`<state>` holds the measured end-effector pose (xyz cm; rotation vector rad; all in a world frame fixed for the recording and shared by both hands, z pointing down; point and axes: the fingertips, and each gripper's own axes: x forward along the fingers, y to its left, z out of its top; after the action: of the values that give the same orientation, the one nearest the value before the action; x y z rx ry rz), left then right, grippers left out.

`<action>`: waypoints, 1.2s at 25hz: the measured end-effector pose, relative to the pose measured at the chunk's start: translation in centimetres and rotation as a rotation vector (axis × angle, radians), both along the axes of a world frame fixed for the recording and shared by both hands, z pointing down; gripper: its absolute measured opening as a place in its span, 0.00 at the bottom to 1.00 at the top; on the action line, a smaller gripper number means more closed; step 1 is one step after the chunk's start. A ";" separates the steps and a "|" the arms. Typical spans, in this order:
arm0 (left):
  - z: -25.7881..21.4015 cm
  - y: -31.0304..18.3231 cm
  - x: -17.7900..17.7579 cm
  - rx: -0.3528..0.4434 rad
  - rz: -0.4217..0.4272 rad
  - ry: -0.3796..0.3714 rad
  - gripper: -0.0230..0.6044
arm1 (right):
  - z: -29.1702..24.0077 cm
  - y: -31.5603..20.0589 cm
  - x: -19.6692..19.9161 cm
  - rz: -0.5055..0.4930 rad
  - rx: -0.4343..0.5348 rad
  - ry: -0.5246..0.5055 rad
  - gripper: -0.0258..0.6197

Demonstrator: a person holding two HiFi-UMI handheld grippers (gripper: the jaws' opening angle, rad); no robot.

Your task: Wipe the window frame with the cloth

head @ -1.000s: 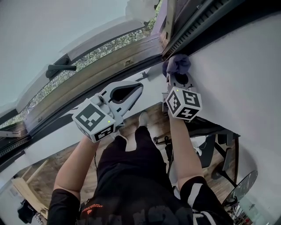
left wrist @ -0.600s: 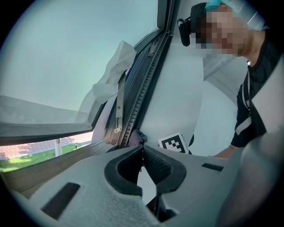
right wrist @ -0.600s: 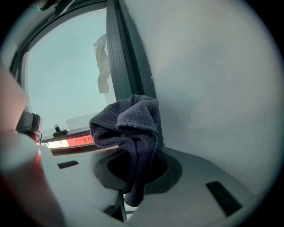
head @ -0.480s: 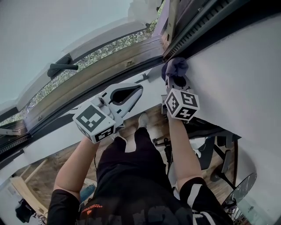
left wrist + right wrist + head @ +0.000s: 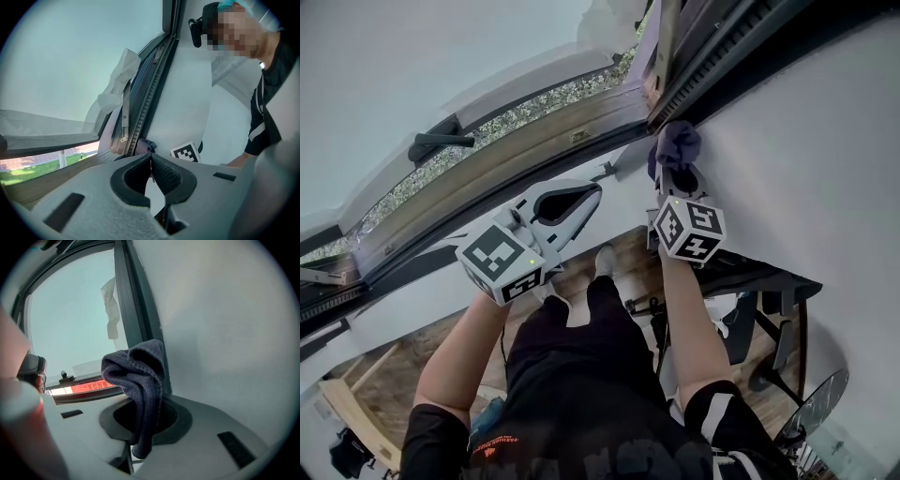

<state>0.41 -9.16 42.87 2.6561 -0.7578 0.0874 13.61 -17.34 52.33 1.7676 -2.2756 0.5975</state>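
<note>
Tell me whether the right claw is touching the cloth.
Touching. The right gripper view shows the cloth pinched between the jaws of the right claw, with its end hanging down through them.

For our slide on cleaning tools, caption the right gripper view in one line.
Right gripper shut on a dark blue cloth, held up at the dark window frame.

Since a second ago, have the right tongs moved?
Yes, slightly. The right tongs and the cloth slid down toward the person, away from the corner of the window frame.

White wall [image 5: 806, 141] and wooden floor [image 5: 394, 370] are visible
</note>
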 end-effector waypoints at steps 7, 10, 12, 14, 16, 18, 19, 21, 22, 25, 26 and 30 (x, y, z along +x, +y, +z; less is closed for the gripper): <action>-1.7 0.4 -1.1 0.033 -0.012 -0.003 0.07 | -3.2 1.1 -0.3 -0.005 0.055 -0.009 0.11; -2.6 0.6 -1.5 0.051 -0.018 -0.001 0.07 | -5.1 1.5 -0.5 -0.010 0.088 -0.014 0.11; -3.4 0.7 -1.6 0.065 -0.021 0.000 0.07 | -6.7 1.8 -0.8 -0.017 0.116 -0.017 0.11; -4.3 0.8 -1.7 0.081 -0.022 0.004 0.07 | -8.5 2.1 -1.0 -0.028 0.147 -0.020 0.11; -5.1 0.9 -1.8 0.097 -0.025 0.007 0.07 | -10.2 2.4 -1.2 -0.042 0.180 -0.018 0.11; -5.9 0.9 -1.9 0.112 -0.029 0.009 0.07 | -11.8 2.6 -1.5 -0.060 0.210 -0.011 0.11; -6.3 0.9 -2.0 0.119 -0.031 0.010 0.07 | -12.4 2.7 -1.6 -0.068 0.221 -0.008 0.11; -7.1 1.0 -2.2 0.131 -0.037 0.013 0.07 | -13.6 3.0 -1.8 -0.081 0.240 -0.008 0.11; -7.5 1.0 -2.3 0.137 -0.041 0.015 0.07 | -14.2 3.1 -1.8 -0.087 0.248 -0.009 0.11; -8.5 1.2 -2.6 0.155 -0.054 0.024 0.07 | -15.8 3.4 -2.3 -0.106 0.275 -0.009 0.11; -8.8 1.3 -2.7 0.160 -0.058 0.027 0.07 | -16.3 3.5 -2.5 -0.113 0.284 -0.009 0.11; -9.8 1.5 -3.1 0.176 -0.073 0.039 0.07 | -18.1 3.8 -3.1 -0.140 0.310 -0.005 0.11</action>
<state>-2.69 -7.68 33.09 2.7818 -0.8860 -0.0533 10.54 -13.54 34.28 1.7090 -2.5836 0.2326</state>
